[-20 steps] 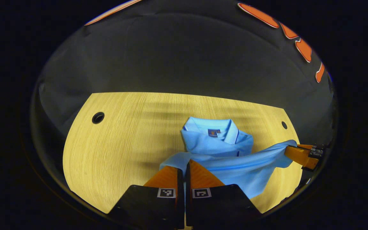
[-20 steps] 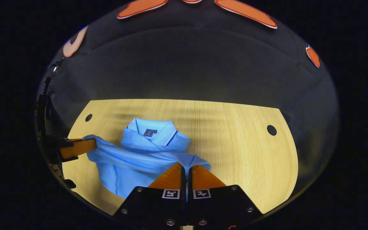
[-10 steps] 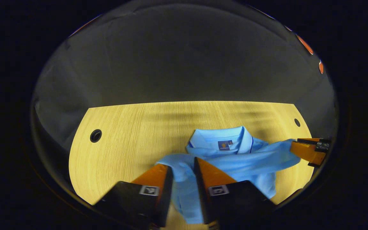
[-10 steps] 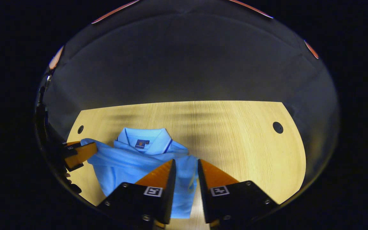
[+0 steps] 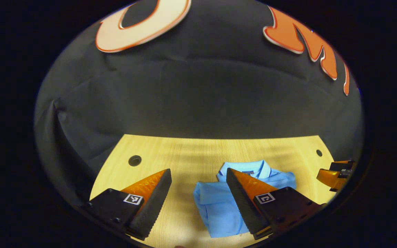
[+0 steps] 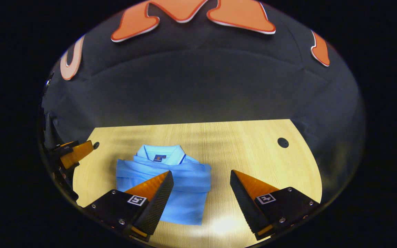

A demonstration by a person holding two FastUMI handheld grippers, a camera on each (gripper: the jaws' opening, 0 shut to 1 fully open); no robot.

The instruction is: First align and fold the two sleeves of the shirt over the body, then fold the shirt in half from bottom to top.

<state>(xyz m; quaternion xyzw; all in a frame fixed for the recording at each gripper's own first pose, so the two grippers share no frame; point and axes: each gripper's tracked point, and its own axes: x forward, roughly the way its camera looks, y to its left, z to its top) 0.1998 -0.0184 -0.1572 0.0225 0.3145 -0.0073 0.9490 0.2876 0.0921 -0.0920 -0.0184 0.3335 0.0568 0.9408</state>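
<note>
The light blue shirt (image 6: 171, 181) is lying folded on the wooden table (image 6: 253, 151), collar toward the booth's wall and a fold of cloth lying across the body just below the collar. In the right gripper view, the right gripper (image 6: 202, 179) is hanging above the table with its fingers spread wide and gripping nothing; the shirt is sitting left of the gap, its lower left part passing behind the left finger (image 6: 150, 193), while bare table is showing between the fingers. The left gripper (image 6: 76, 153) is showing at the left edge, apart from the shirt. In the left gripper view, the left gripper (image 5: 198, 181) is likewise standing open and empty, with the shirt (image 5: 219, 203) lying in the right half of the gap and running behind the right finger (image 5: 250, 193); the right gripper (image 5: 334, 174) is peeking in at the far right edge, clear of the cloth
</note>
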